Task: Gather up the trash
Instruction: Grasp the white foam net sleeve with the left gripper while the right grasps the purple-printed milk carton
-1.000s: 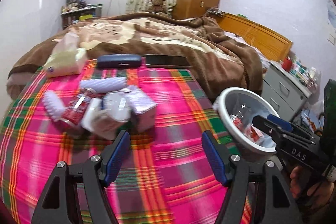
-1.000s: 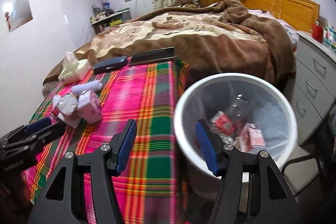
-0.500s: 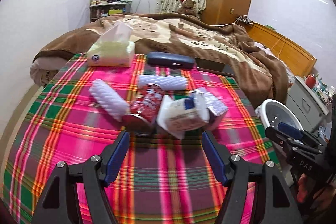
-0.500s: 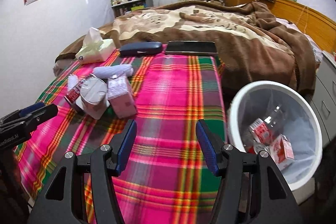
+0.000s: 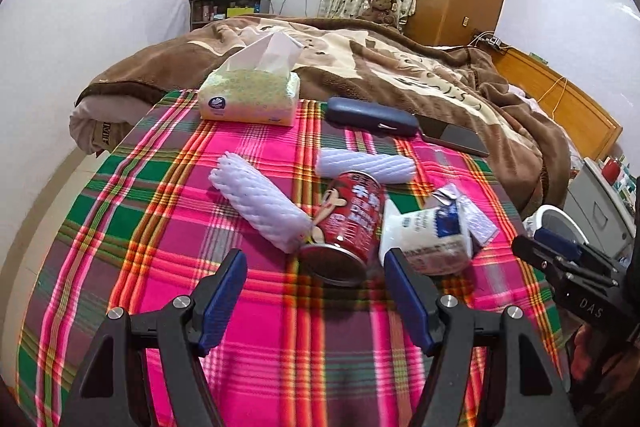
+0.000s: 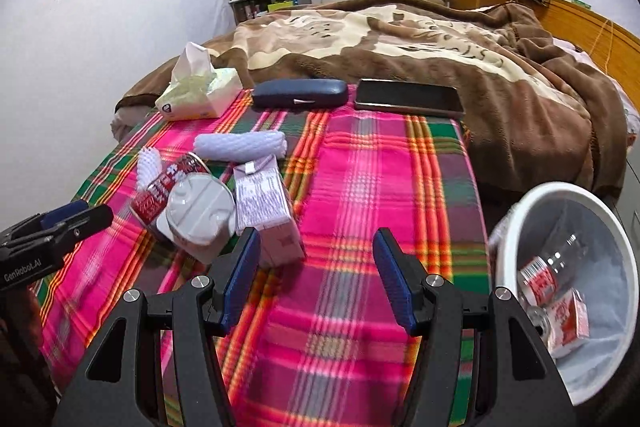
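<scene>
Bin's [image 6: 516, 227] discarded red carton [image 6: 570, 321] only in right wrist view.

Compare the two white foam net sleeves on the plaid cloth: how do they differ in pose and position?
The near foam sleeve lies diagonally, one end against the red can; the far foam sleeve lies crosswise behind that can. The near one looks longer, though the fisheye may exaggerate this. The far one sits closer to the blue case. Both are white, ribbed, tube-shaped, and lying flat.
</scene>
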A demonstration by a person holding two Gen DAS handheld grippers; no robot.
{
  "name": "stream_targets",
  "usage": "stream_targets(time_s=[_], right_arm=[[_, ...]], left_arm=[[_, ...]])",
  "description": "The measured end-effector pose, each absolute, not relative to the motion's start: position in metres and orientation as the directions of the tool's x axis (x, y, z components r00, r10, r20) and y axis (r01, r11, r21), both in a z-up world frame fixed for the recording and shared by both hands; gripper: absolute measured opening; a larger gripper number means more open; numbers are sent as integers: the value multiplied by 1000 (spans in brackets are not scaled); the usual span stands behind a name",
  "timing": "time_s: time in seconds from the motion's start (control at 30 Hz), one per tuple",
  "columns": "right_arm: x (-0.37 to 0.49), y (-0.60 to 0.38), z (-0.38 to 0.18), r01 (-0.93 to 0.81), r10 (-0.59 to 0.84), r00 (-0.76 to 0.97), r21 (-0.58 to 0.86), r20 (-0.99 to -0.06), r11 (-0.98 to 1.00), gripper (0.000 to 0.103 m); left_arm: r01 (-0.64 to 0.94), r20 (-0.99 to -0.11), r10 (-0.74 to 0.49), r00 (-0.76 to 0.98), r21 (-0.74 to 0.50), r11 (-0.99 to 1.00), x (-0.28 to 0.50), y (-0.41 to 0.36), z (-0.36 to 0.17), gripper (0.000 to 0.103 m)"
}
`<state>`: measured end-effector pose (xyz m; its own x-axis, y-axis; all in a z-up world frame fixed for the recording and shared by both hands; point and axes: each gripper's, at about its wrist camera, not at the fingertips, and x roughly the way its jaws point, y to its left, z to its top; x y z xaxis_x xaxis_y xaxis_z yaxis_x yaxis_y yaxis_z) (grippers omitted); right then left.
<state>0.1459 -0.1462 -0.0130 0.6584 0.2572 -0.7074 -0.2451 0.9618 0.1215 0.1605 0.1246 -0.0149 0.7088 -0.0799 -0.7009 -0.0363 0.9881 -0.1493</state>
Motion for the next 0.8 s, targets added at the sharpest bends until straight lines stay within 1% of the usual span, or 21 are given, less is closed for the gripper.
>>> stream_targets(time_s=[0.17,0.33,0.5,0.73,0.8], right_arm=[[158,-138,-15,-278,298,634,150,-713,949,60],[168,-124,-23,-325,326,595,150,-735,934,60],[175,-116,-31,-331,319,571,144,-757,933,60],[183,-115,-34,-309,297,580,133,-759,942,60],[184,-117,-35,-302,301,582,143,-755,943,51]], left_arm=[[-44,-716,-101,691,-181,982,174,137,-23,70],[-66,-725,-89,683,-182,981,186,148,-29,70],[-89,-732,-79,677,-188,978,195,158,-33,70],[-112,-738,-69,671,-192,975,211,171,-36,70],[-130,-742,-59,667,-194,972,216,176,-38,70]])
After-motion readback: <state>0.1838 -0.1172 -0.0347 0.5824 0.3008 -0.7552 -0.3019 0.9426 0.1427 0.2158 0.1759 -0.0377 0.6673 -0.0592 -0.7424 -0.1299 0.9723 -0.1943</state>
